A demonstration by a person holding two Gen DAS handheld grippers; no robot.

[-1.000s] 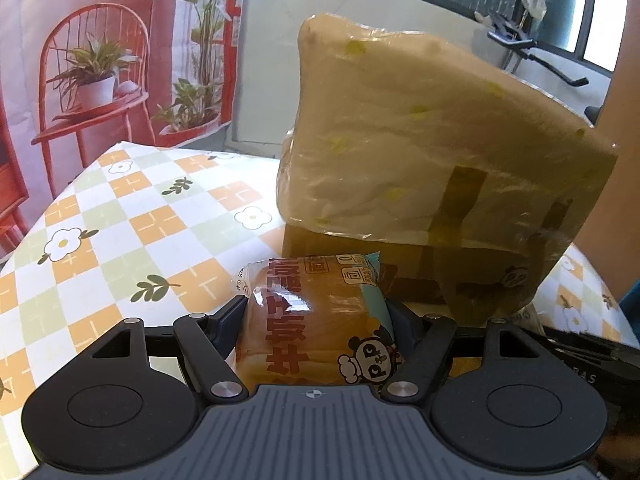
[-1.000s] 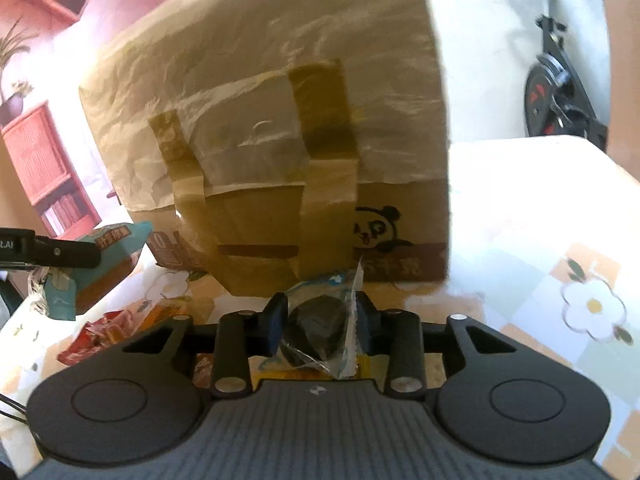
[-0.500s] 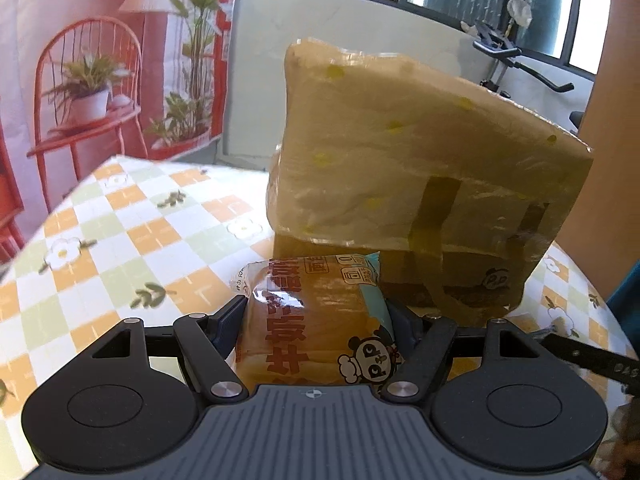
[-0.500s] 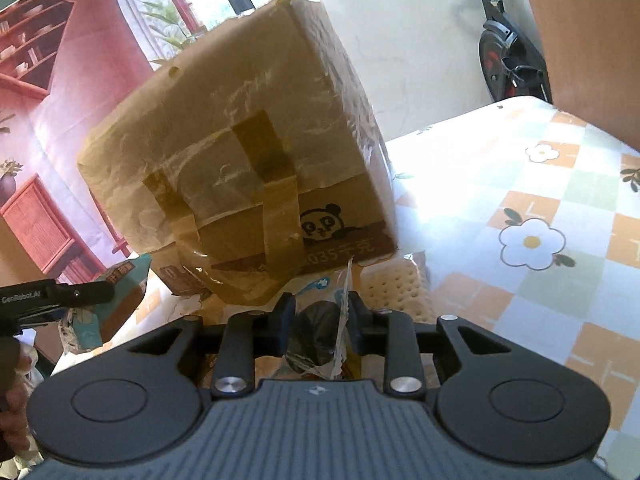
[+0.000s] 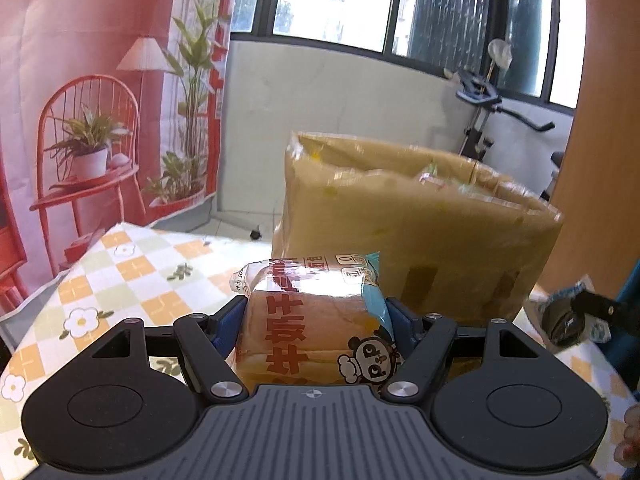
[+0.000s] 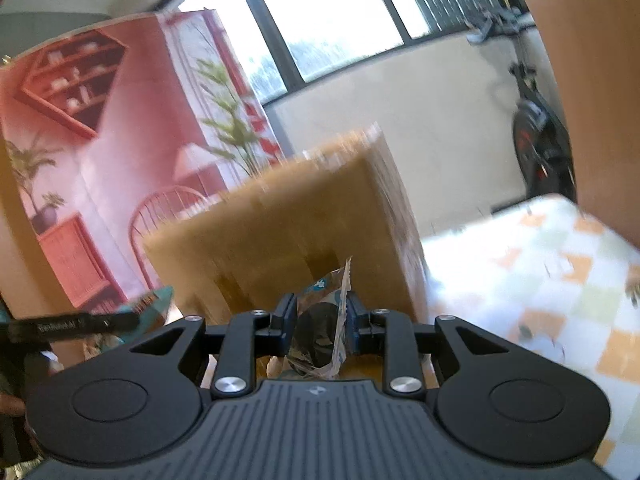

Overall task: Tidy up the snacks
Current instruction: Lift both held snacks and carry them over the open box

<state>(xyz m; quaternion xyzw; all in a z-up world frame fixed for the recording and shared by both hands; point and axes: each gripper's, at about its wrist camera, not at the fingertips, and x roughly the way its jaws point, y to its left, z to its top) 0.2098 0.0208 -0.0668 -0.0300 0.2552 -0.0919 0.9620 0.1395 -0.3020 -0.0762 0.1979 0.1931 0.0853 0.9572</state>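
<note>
My left gripper (image 5: 316, 316) is shut on a wrapped bread loaf (image 5: 308, 328) with red print and a panda logo, held in front of a tall brown cardboard box (image 5: 416, 232) covered in plastic film. The box's open top shows at about gripper height. My right gripper (image 6: 320, 316) is shut on a small dark cookie pack (image 6: 320, 332) in clear wrap, held before the same box (image 6: 304, 232). The right gripper and its pack also show in the left wrist view (image 5: 572, 320). The left gripper's finger and the loaf's teal end show in the right wrist view (image 6: 152, 308).
The table (image 5: 132, 276) has a checked cloth with orange squares and white flowers; it also shows in the right wrist view (image 6: 540, 280). A red printed backdrop (image 5: 100, 100) hangs at the far left. An exercise bike (image 6: 540, 144) stands behind the table.
Both grippers have risen with their snacks, so the box now sits lower in both views and its open top shows. The right wrist view is blurred by motion.
</note>
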